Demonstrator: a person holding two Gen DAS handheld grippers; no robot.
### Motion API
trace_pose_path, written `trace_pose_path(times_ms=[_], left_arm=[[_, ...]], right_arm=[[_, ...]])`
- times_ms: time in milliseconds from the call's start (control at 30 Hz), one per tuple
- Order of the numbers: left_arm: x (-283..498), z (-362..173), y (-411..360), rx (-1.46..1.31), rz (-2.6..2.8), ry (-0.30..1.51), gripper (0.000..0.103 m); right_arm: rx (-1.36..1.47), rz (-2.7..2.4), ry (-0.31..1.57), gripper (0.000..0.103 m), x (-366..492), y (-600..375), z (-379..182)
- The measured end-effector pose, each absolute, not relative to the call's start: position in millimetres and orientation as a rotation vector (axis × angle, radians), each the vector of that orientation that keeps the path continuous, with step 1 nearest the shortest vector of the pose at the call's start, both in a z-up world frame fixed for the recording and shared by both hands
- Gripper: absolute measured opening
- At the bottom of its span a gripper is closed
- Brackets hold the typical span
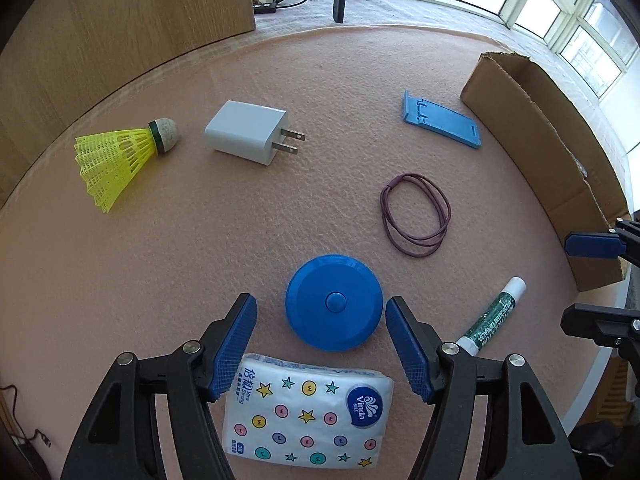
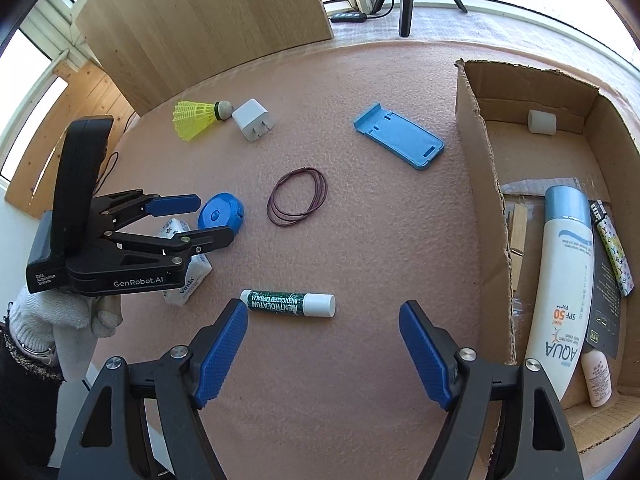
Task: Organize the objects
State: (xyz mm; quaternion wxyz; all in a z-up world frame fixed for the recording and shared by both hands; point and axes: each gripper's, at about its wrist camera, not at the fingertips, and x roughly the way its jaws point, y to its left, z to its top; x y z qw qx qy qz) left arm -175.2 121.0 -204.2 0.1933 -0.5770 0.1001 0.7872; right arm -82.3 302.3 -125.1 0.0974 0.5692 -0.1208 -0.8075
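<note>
My left gripper [image 1: 320, 307] stands open above a pink mat, pointing steeply down. A Vinda tissue pack [image 1: 308, 412] lies flat between its fingers without touching the pads. A blue round disc [image 1: 334, 302] sits just past the fingertips. In the right wrist view the left gripper [image 2: 214, 220] hovers over the tissue pack [image 2: 188, 276] and disc [image 2: 222, 210]. My right gripper [image 2: 323, 310] is open too, and a green lip balm [image 2: 290, 303] lies just ahead of its left fingertip. An open cardboard box [image 2: 480, 160] stands to the right.
On the mat lie a yellow shuttlecock [image 1: 116, 156], a white charger [image 1: 248, 132], a blue phone stand [image 1: 440, 124] and purple hair ties [image 1: 416, 216]. The box holds a sunscreen bottle [image 2: 560, 280], a lighter [image 2: 612, 252] and small items. A wooden panel [image 2: 200, 20] stands behind.
</note>
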Motion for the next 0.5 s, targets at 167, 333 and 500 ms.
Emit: trace_pose_path(times_ms=[167, 333, 500], left_arm=[[-178, -206, 117, -1.616, 2.224, 0.269, 0.070], [-183, -208, 111, -1.620, 2.233, 0.272, 0.070], [-189, -208, 102, -1.625, 2.244, 0.243, 0.066]], right_arm=[[1.661, -2.386, -0.269, 0.076, -84, 288, -117], [1.671, -2.310, -0.091, 0.076, -87, 267, -124], [1.678, -2.217, 0.119, 0.076, -89, 246, -137]])
